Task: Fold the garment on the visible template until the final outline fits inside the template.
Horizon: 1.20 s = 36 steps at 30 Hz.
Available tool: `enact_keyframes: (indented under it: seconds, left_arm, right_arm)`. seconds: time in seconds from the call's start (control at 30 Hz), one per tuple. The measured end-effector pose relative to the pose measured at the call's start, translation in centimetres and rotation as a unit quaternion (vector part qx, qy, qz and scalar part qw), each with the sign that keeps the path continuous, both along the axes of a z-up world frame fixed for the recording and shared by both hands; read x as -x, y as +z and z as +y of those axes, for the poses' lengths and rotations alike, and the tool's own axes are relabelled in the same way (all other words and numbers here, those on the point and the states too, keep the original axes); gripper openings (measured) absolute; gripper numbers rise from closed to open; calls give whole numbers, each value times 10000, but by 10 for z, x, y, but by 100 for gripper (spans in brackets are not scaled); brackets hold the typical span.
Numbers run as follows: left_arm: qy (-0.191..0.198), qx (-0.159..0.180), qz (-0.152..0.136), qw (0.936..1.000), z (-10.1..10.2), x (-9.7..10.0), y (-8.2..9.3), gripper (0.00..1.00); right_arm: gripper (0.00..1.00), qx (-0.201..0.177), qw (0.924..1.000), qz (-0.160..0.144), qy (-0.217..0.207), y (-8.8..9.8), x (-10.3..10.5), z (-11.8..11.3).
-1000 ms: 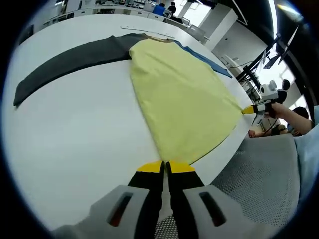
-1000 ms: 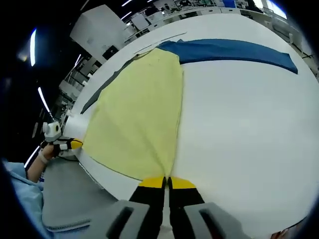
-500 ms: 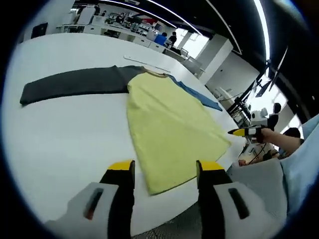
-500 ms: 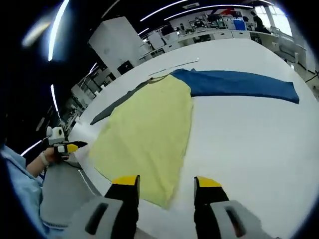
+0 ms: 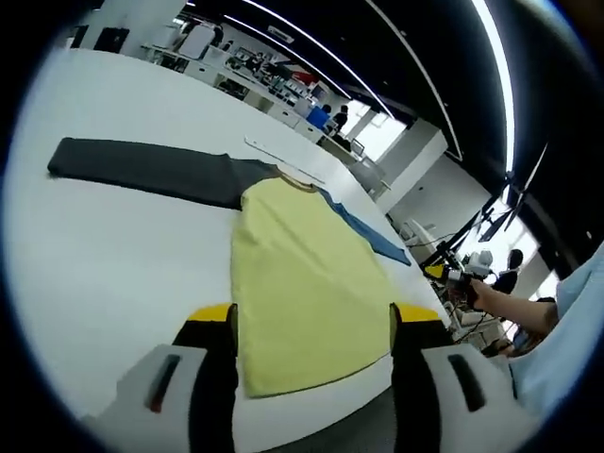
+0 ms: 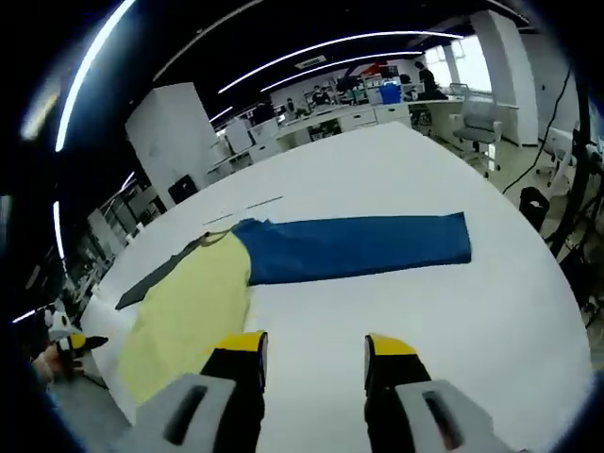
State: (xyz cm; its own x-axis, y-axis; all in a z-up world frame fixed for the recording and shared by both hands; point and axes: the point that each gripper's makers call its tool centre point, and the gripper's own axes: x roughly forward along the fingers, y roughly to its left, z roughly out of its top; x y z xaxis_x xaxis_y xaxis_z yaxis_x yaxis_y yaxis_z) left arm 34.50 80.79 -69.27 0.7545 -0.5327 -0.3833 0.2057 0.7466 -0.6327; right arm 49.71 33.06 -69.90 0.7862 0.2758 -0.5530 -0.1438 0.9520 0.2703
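Observation:
A long-sleeved shirt lies flat on the white table [image 5: 104, 264]. It has a yellow body [image 5: 302, 293], a dark grey sleeve [image 5: 142, 170] and a blue sleeve [image 5: 363, 231]. My left gripper [image 5: 313, 321] is open above the yellow hem at the table's near edge, touching nothing. In the right gripper view the blue sleeve [image 6: 359, 247] stretches out to the right of the yellow body [image 6: 184, 307]. My right gripper [image 6: 312, 344] is open over bare table [image 6: 491, 311], holding nothing. Each gripper shows small in the other's view: the right gripper [image 5: 444, 274] and the left gripper [image 6: 71, 342].
A thin pale strip [image 5: 283, 156] lies just beyond the collar. The table's near edge runs under the hem, with grey mesh [image 5: 330, 429] below it. A light blue sleeve of the person [image 5: 566, 321] is at the right. Desks and chairs [image 6: 477, 118] stand beyond the table.
Both grippers, shut on the yellow hem a second ago, have opened and let it go. Both have pulled back and up; the right one now faces the blue sleeve.

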Motion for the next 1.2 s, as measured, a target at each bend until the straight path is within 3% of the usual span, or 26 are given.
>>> enact_keyframes:
  seconds: [0.17,0.37,0.43,0.53,0.67,0.83,1.1,1.2]
  left_arm:
    - [77,173,-55,9998,-4,-2,4,59]
    - [17,126,26,9999,-2,-2,4,57]
    - [24,147,22,9999,-1,-2,5,56]
    - [39,130,114,9998,1,-1,2,54]
    - [39,108,232,9997,2,2,-3,53]
    - [66,110,366,9992,4,10,-9,50]
    - [102,62,457,9989,5,12,-12,48]
    - [110,-137,405,9990,6,10,-12,44]
  right_arm:
    - [37,280,9983,-43,-501,6,-23,-38]
    - [36,462,9966,102,-671,0,-43,-56]
    - [36,669,9952,241,-672,-7,-49,-64]
    - [29,628,9939,305,-856,-14,-61,-73]
    - [27,1184,9878,665,-760,-35,-62,-83]
    - [24,844,9878,741,-1075,-41,-73,-87]
    - [20,1078,9851,903,-993,-55,-78,-92]
    - [20,1003,9844,1013,-1030,-61,-77,-95]
